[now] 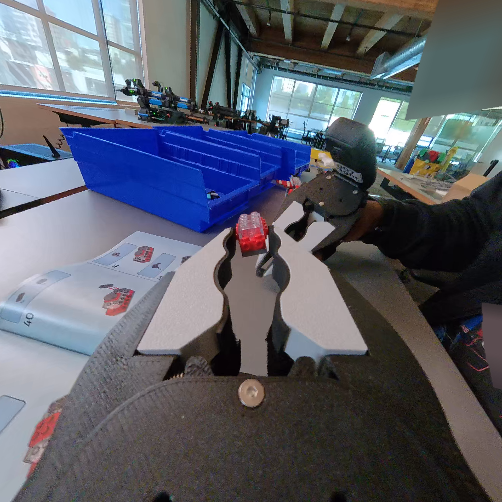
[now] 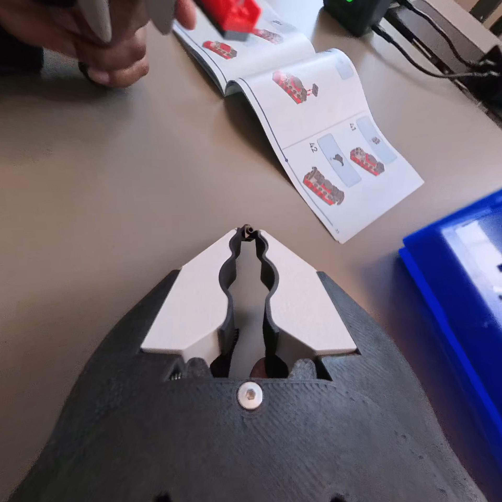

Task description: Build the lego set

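Note:
My left gripper (image 1: 250, 232) is shut on a small red lego assembly (image 1: 250, 240) with clear bricks on top and a grey base, held above the grey table (image 1: 135, 217). The assembly also shows blurred at the top of the right wrist view (image 2: 233, 16), next to the holding hand (image 2: 114, 59). My right gripper (image 2: 248, 234) is shut on a tiny dark lego piece (image 2: 247, 231). In the left wrist view the right gripper (image 1: 267, 260) sits just right of and below the assembly, tips close to it.
An open instruction booklet (image 1: 81, 285) lies on the table left of the grippers; it also shows in the right wrist view (image 2: 312, 122). A blue parts bin (image 1: 173, 168) stands behind, and at the right edge of the right wrist view (image 2: 461, 298). A black device with cables (image 2: 350, 13) sits beyond the booklet. One gripper's finger ends stand about 12 cm off the other's.

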`<state>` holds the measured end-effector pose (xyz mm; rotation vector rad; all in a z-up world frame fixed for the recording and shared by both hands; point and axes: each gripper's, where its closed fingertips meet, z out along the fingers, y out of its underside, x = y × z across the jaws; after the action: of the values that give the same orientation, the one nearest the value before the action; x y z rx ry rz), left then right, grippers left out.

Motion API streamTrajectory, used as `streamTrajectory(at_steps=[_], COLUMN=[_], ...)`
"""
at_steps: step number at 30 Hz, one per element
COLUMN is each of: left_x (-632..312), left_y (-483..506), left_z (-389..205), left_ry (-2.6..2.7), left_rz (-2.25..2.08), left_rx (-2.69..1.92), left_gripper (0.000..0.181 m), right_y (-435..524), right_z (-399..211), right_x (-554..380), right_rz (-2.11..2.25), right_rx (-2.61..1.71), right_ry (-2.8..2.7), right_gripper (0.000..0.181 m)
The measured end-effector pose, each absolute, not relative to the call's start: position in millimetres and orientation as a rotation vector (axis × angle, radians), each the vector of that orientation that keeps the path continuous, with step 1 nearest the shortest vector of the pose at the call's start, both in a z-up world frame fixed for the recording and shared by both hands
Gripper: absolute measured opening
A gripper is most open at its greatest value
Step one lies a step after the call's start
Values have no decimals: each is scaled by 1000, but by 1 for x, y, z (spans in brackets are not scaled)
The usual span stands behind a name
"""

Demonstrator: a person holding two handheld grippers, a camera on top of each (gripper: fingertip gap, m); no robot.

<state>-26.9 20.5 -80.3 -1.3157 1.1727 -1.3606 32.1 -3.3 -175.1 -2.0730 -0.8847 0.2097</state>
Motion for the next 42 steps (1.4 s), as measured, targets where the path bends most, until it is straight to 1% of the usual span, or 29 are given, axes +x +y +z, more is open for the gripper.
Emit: streamTrajectory(at_steps=[4, 6, 9, 13, 19, 26, 30, 34, 38, 42], left_x=[-15, -11, -11, -26, -43, -36, -31, -31, -33, -33], left_y=[33, 41, 51, 52, 65, 69, 63, 62, 63, 56], left_z=[-65, -56, -59, -68, -58, -73, -77, -75, -76, -83], left_ry=[1216, 1201, 1143, 1166, 1100, 1153, 1192, 1184, 1176, 1239], left_rz=[-1307, -1297, -1297, -1203, -1219, -1227, -1212, -1227, -1254, -1284], left_rx=[-1282, -1244, -1237, -1247, -1254, -1294, -1296, -1295, -1315, -1342], left_gripper=[24, 24, 24, 24, 24, 24, 24, 24, 23, 24], right_y=[10, 16, 20, 26, 32, 35, 34, 36, 30, 9], right_z=[-173, -171, -169, -163, -174, -177, -185, -186, -184, -170], right_x=[15, 7, -1, -4, 6, 9, 11, 10, 6, -2], right_rz=[201, 217, 257, 292, 245, 172, 181, 213, 345, 677], right_rx=[-2027, -2003, -1968, -1879, -1826, -1762, -1777, -1799, -1832, -1850], right_ry=[-988, -1052, -1179, -1347, -1467, -1481, -1508, -1478, -1437, -1375], right_gripper=[10, 14, 23, 25, 25, 24, 15, 14, 13, 13])
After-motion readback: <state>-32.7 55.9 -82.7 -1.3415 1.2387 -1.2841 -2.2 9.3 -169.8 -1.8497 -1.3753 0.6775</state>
